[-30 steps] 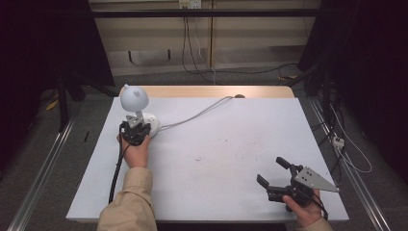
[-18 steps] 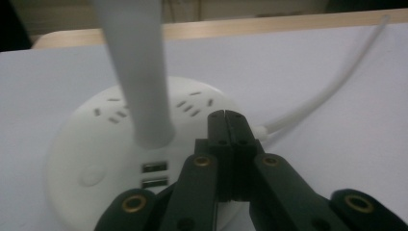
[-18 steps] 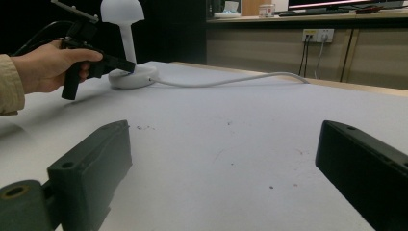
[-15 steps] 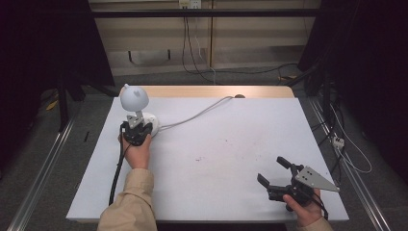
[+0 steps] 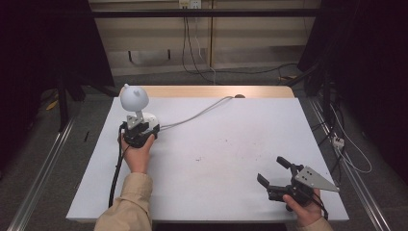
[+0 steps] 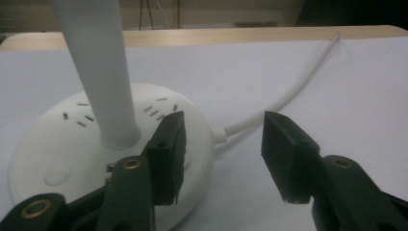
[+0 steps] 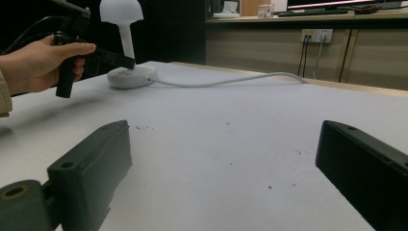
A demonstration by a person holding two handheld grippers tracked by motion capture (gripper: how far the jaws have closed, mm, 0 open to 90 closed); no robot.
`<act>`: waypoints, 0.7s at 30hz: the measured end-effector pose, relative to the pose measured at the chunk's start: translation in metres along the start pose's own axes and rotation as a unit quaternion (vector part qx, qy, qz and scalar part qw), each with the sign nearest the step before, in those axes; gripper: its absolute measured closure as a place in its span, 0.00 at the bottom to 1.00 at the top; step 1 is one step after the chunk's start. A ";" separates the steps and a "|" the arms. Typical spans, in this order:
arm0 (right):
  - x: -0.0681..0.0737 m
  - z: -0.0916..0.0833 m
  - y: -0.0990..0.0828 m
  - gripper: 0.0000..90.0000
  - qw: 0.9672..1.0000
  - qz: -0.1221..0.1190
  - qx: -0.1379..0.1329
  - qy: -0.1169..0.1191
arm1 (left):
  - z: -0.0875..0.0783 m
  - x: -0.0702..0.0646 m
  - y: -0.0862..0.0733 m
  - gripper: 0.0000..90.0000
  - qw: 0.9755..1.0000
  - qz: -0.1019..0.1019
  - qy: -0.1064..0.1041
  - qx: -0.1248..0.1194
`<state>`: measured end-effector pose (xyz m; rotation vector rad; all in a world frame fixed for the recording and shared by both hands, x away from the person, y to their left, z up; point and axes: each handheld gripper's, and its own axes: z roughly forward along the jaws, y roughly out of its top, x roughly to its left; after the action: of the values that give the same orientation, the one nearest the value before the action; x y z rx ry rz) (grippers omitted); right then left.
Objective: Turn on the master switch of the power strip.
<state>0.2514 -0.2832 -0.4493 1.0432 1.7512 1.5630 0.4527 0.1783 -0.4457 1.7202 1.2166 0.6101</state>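
Note:
A white desk lamp stands at the table's far left, with a round head (image 5: pixel 133 97), a stem (image 6: pixel 98 72) and a flat round base (image 5: pixel 150 120) (image 6: pixel 62 149) with socket slots. Its white cable (image 5: pixel 202 113) (image 6: pixel 298 86) runs to the table's back edge. My left gripper (image 5: pixel 141 124) (image 6: pixel 223 125) sits at the base's near right edge. Its jaws have just been opening and stand apart; one hangs over the base's rim, the other over the table, and neither pad presses anything. My right gripper (image 5: pixel 272 169) (image 7: pixel 223 139) rests open near the front right corner, nothing between its fingers.
The white tabletop (image 5: pixel 231 144) has a few small dark specks. A wooden strip (image 5: pixel 207 91) runs along its back edge. Cables and wall sockets (image 5: pixel 190 5) lie behind the table, and metal rails (image 5: pixel 43 168) flank it on the floor.

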 end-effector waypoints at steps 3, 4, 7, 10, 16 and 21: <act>0.000 0.000 -0.001 0.05 1.000 -0.001 0.003 0.000 | -0.003 0.000 -0.002 0.51 1.000 -0.005 -0.008 -0.002; 0.000 0.000 0.000 0.05 1.000 0.000 0.002 -0.002 | -0.004 0.000 -0.003 0.49 1.000 -0.008 -0.013 -0.002; 0.000 -0.001 0.001 0.05 1.000 0.001 0.001 -0.002 | -0.006 0.000 -0.004 0.45 1.000 -0.010 -0.024 -0.004; 0.000 0.000 0.001 0.05 1.000 -0.001 0.002 -0.002 | -0.010 0.001 -0.003 0.42 1.000 0.002 -0.028 -0.005; -0.001 0.000 0.000 0.05 1.000 0.000 0.003 -0.003 | -0.017 -0.002 -0.002 0.36 0.999 0.004 -0.047 -0.008; -0.001 0.000 0.001 0.05 1.000 0.010 0.000 0.002 | -0.018 -0.004 -0.002 0.33 0.998 0.004 -0.057 -0.010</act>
<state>0.2524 -0.2838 -0.4488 1.0622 1.7475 1.5787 0.4360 0.1819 -0.4384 1.7202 1.1208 0.5210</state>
